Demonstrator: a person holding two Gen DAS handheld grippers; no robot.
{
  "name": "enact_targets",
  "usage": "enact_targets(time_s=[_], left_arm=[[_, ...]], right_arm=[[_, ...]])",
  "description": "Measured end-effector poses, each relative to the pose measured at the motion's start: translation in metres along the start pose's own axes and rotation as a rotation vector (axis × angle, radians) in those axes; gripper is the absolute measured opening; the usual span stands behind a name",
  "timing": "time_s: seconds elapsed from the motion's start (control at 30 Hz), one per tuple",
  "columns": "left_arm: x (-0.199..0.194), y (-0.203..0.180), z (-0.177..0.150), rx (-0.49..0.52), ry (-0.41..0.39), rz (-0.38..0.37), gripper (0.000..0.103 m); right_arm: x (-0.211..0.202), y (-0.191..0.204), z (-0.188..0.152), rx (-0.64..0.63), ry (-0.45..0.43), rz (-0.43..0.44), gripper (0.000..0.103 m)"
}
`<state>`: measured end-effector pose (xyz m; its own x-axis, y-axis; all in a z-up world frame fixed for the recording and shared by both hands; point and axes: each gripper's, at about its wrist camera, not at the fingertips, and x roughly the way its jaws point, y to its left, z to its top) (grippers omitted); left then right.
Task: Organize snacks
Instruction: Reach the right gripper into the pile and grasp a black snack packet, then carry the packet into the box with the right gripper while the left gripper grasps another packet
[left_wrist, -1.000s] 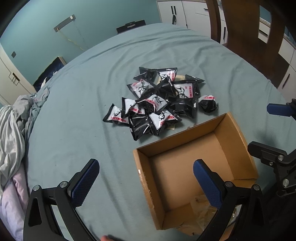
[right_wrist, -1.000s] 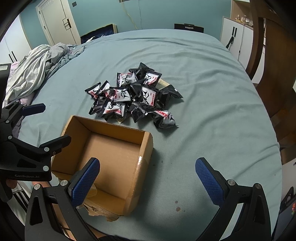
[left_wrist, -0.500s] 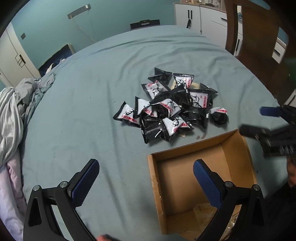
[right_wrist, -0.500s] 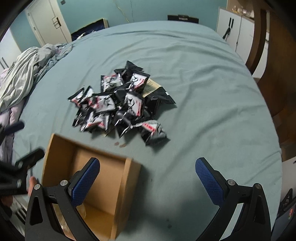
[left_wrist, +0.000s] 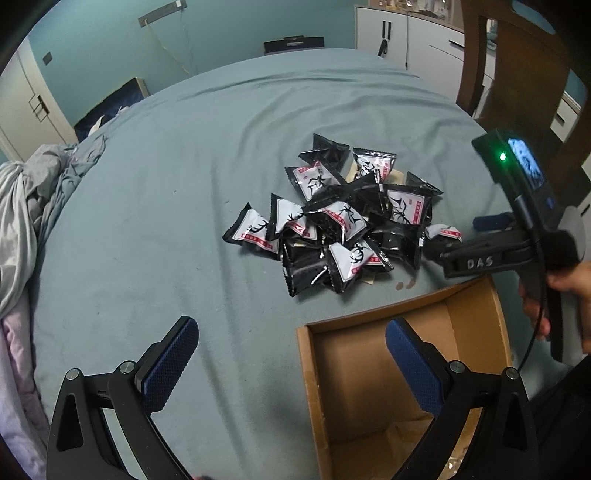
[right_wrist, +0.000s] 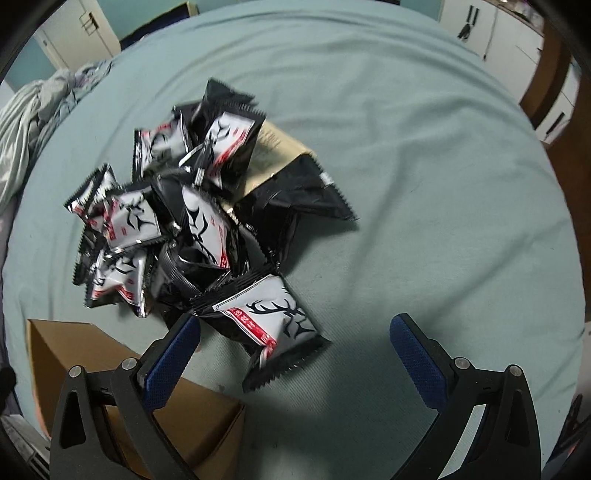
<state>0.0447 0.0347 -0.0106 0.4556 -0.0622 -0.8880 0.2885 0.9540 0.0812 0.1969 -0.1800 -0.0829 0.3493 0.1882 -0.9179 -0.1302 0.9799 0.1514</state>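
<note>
Both hand-held grippers are spread wide and empty: the left hand-held gripper hovers over the near edge of the bed, its right finger above the cardboard box; the right hand-held gripper hangs low over the nearest snack packet without touching it. Each of its two fingers ends in a blue, finely dimpled pad on black plastic. The snack packets are glossy pillow-shaped foil, black with white panels, red strips and antler marks, edges serrated; they lie heaped on the wrinkled grey-green bedsheet, just beyond the one open, matte brown box. Overlap prevents an exact count; over a dozen show.
</note>
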Motion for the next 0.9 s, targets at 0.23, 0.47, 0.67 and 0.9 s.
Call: enact_targets(time_s=[0.23,0.47,0.67,0.9], left_arm=[[0.009,0.011,0.004,-0.045,0.005,-0.007,0.103],[0.018,0.028,0.012,-0.096,-0.008,-0.002,0.103],[0.039,0.041,0.022,-0.137,0.027,-0.013,0.103],[0.075,0.036,0.037,-0.140,0.080,-0.095,0.103]], right_arm=[[0.009,0.001,0.001,-0.021,-0.009,-0.008,0.047],[-0.022,-0.011,-0.002,0.078,-0.085,0.106,0.042],[-0.086,-0.021,-0.028,0.155,-0.212,0.197,0.042],[-0.153,-0.028,-0.099,0.146,-0.331,0.226,0.042]])
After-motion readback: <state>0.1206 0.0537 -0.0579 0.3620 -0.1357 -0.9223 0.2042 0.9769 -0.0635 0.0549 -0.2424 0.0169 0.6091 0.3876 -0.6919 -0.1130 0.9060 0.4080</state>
